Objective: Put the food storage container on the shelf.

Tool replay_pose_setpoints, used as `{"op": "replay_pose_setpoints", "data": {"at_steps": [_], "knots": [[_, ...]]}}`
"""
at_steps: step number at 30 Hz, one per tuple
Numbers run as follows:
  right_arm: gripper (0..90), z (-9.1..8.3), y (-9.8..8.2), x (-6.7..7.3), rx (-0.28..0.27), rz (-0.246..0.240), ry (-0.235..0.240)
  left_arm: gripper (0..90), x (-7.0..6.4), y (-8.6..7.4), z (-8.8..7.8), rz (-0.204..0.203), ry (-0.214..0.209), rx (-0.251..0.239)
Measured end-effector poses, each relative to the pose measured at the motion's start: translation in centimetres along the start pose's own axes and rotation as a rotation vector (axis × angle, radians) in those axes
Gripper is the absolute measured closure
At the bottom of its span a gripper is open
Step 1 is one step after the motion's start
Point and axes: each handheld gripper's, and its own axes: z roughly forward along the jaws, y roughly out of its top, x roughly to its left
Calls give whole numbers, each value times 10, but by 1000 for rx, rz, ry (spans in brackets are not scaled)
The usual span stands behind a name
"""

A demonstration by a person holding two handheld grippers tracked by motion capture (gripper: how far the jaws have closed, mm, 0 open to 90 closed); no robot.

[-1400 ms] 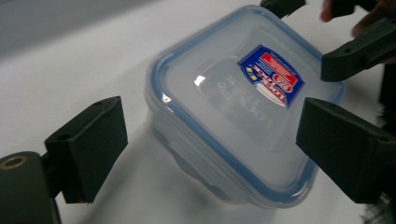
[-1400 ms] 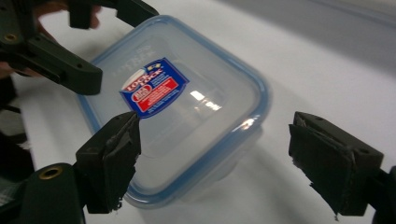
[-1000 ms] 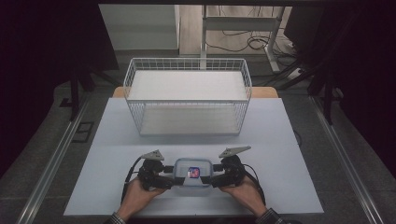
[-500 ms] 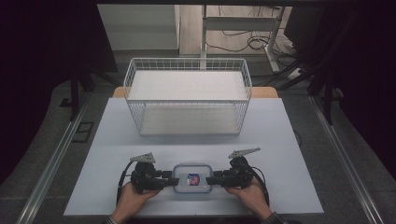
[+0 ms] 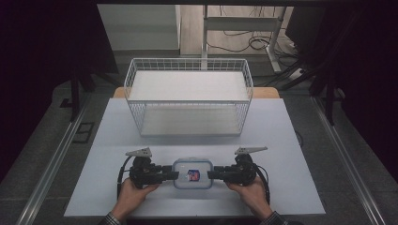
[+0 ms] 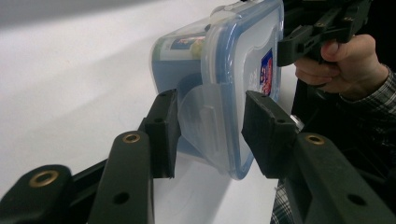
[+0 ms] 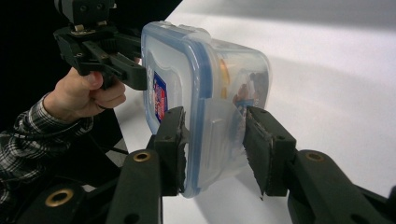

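Note:
A clear plastic container (image 5: pixel 192 173) with a blue-rimmed lid and a red-and-blue sticker sits near the front of the white table (image 5: pixel 286 183). My left gripper (image 5: pixel 174 175) is shut on its left end and my right gripper (image 5: pixel 210 175) on its right end. In the left gripper view my left gripper (image 6: pixel 209 100) pinches that end, with the clear latch flap (image 6: pixel 205 121) between the pads. My right gripper (image 7: pixel 215 114) clamps the container (image 7: pixel 210 84) across lid and base. I cannot tell whether the container rests on the table or hangs just above it.
A white wire basket (image 5: pixel 187 62) stands at the back of the table, with nothing in it. Bare table lies between it and the container. Dark floor and metal rails (image 5: pixel 56 154) flank the table. The opposite hand and gripper (image 6: pixel 317 32) show beyond the container.
The hands have spread apart and the grippers now lie level along the container's long axis. Over the last half second the container and both grippers shifted slightly away from the table's front edge.

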Motion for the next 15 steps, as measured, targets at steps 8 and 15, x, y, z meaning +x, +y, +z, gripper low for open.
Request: {"op": "replay_pose_setpoints", "data": {"at_steps": [8, 15], "knots": [[588, -3, 12, 6, -25, -29, -8, 571, 0, 9, -6, -4, -7, -40], [588, -4, 23, 8, -32, -48, -4, 575, 0, 19, -13, -4, -6, -60]]}}
